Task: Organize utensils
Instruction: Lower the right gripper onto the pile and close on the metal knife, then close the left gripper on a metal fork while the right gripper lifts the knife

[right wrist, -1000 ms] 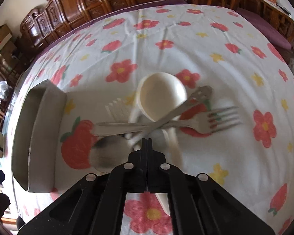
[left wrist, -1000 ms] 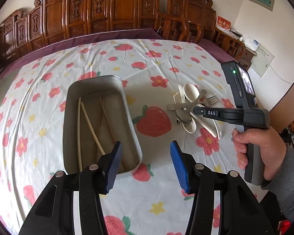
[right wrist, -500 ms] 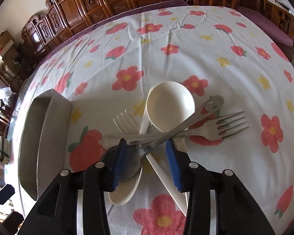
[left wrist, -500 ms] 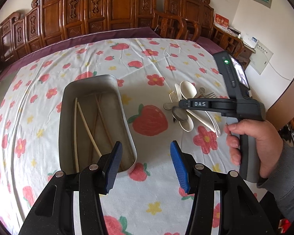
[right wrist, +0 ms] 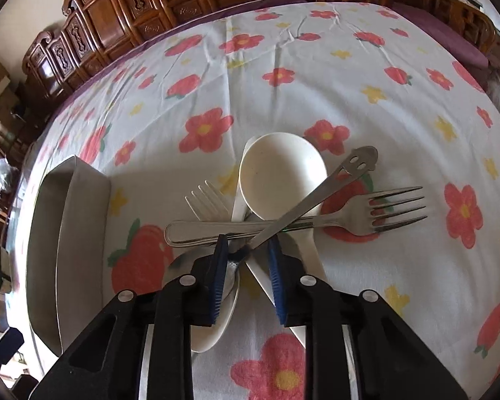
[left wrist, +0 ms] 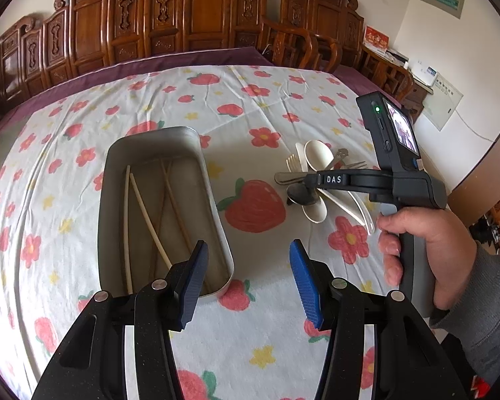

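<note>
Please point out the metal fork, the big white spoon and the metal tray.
Metal fork (right wrist: 360, 220): right wrist view, neck below the tines.
Big white spoon (right wrist: 281, 175): right wrist view, bowl.
Metal tray (left wrist: 156, 140): left wrist view, far wall.

Metal spoon (right wrist: 190, 260) bowl mostly hidden behind right gripper (right wrist: 246, 276).

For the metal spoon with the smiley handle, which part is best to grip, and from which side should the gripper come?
Probably the neck of the metal spoon, where the thin handle meets the bowl, coming from above with one finger on each side. The handle lies diagonally on top of the fork and white ladle, so it is free there. The right gripper already straddles that spot; its jaws have just been closing.
</note>
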{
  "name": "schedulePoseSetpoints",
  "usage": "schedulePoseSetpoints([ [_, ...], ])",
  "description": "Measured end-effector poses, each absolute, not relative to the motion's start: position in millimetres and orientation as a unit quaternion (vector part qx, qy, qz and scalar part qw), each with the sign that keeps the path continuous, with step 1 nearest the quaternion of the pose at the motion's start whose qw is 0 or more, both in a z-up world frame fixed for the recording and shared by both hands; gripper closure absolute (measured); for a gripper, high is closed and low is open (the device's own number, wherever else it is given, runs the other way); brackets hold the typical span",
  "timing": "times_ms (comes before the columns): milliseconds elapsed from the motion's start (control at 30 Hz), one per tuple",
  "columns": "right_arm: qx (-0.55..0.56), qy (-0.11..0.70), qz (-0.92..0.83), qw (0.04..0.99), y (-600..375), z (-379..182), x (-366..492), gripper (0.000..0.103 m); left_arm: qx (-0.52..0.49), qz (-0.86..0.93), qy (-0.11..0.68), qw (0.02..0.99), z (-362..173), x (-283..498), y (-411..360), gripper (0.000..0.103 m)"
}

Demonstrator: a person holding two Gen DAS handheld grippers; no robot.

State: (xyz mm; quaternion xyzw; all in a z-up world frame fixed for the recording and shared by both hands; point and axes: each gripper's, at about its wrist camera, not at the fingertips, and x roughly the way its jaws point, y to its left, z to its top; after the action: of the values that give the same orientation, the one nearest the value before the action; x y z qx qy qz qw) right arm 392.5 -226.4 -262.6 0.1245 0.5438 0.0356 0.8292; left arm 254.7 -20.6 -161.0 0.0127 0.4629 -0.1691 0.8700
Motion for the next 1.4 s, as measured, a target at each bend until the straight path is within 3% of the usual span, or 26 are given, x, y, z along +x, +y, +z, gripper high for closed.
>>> schedulePoseSetpoints([
  [400,0.133,0.531,0.055,0.835,-232.2,-250.2,380.2,0.1,0.017,-0.164,0.463,0.871,-158.9,252.7,-18.0,0.055],
  [1167,0.098,0.485,0.098,0.863,-321.1,-208.2,297.0,0.101,0.1,-0.231,0.468,0.847,-196.2,317.3,-126.7,0.055],
  [1400,0.107,0.489,0.099,0.86,-337.1,-222.1,284.5,0.101,0.169,-0.254,0.467,0.83,-213.5,334.4,-170.9,0.062],
])
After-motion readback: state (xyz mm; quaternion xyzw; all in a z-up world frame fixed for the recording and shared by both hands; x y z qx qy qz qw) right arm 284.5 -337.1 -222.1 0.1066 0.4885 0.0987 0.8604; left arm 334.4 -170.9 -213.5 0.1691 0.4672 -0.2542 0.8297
